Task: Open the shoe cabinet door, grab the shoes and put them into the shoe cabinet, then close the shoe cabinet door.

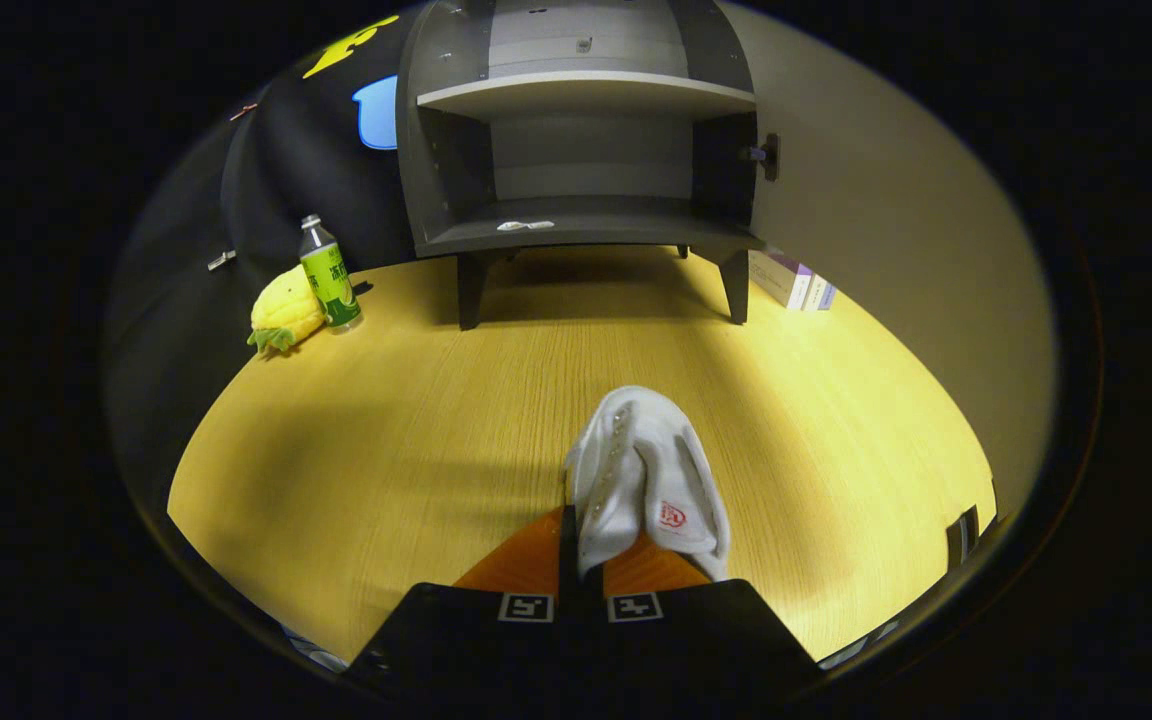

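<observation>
One white shoe (648, 480) is pinched in the nearly closed hand-held gripper (581, 545); one open shoe cabinet (576, 150), one bottle (328, 275) stand beyond.

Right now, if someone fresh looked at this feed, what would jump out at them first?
The white shoe stands out first, pinched at one side of its opening between the closed fingers, its toe pointing toward the cabinet. Beyond it on the wooden floor stands the dark shoe cabinet, its door swung open to the right and its shelves bare but for a small white scrap. Left of the cabinet, a green bottle stands beside a yellow plush toy.
</observation>
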A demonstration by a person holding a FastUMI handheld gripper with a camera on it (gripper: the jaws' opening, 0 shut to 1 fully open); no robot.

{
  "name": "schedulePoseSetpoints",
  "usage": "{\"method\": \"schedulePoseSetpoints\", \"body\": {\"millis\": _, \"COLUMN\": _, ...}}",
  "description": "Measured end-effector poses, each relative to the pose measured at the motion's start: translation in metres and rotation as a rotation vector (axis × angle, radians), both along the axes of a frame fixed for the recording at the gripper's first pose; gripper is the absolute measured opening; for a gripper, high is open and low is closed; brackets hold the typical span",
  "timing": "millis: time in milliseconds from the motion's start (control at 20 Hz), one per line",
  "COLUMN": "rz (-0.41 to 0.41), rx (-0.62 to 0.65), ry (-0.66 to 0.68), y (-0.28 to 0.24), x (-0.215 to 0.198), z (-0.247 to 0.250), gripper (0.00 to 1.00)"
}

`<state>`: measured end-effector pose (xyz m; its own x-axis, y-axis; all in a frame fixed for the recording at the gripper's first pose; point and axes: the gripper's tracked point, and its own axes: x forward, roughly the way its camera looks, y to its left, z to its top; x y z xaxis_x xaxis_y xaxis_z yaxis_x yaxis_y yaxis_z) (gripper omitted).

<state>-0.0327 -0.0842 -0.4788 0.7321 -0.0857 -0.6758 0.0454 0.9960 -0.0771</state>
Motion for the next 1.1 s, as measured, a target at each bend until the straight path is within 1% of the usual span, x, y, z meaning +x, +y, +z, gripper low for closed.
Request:
{"method": "schedulePoseSetpoints", "body": {"millis": 100, "rz": -0.012, "rx": -0.010, "ry": -0.012, "y": 0.000, "x": 0.002, "z": 0.024, "gripper": 0.05}}
{"method": "schedulePoseSetpoints", "body": {"millis": 250, "rz": -0.031, "rx": -0.039, "ry": -0.070, "y": 0.005, "x": 0.016, "z": 0.083, "gripper": 0.05}}
{"method": "schedulePoseSetpoints", "body": {"millis": 400, "rz": -0.050, "rx": -0.050, "ry": -0.161, "y": 0.017, "x": 0.039, "z": 0.155, "gripper": 0.05}}
{"method": "schedulePoseSetpoints", "body": {"millis": 550, "rz": -0.051, "rx": -0.048, "ry": -0.233, "y": 0.029, "x": 0.068, "z": 0.214, "gripper": 0.05}}
{"method": "schedulePoseSetpoints", "body": {"millis": 650, "rz": -0.048, "rx": -0.063, "ry": -0.272, "y": 0.031, "x": 0.092, "z": 0.249, "gripper": 0.05}}
{"method": "schedulePoseSetpoints", "body": {"millis": 850, "rz": -0.027, "rx": -0.071, "ry": -0.333, "y": 0.040, "x": 0.150, "z": 0.296, "gripper": 0.05}}
{"method": "schedulePoseSetpoints", "body": {"millis": 1000, "rz": -0.005, "rx": -0.086, "ry": -0.390, "y": 0.044, "x": 0.205, "z": 0.330, "gripper": 0.05}}
{"method": "schedulePoseSetpoints", "body": {"millis": 1100, "rz": 0.013, "rx": -0.094, "ry": -0.421, "y": 0.047, "x": 0.247, "z": 0.345, "gripper": 0.05}}
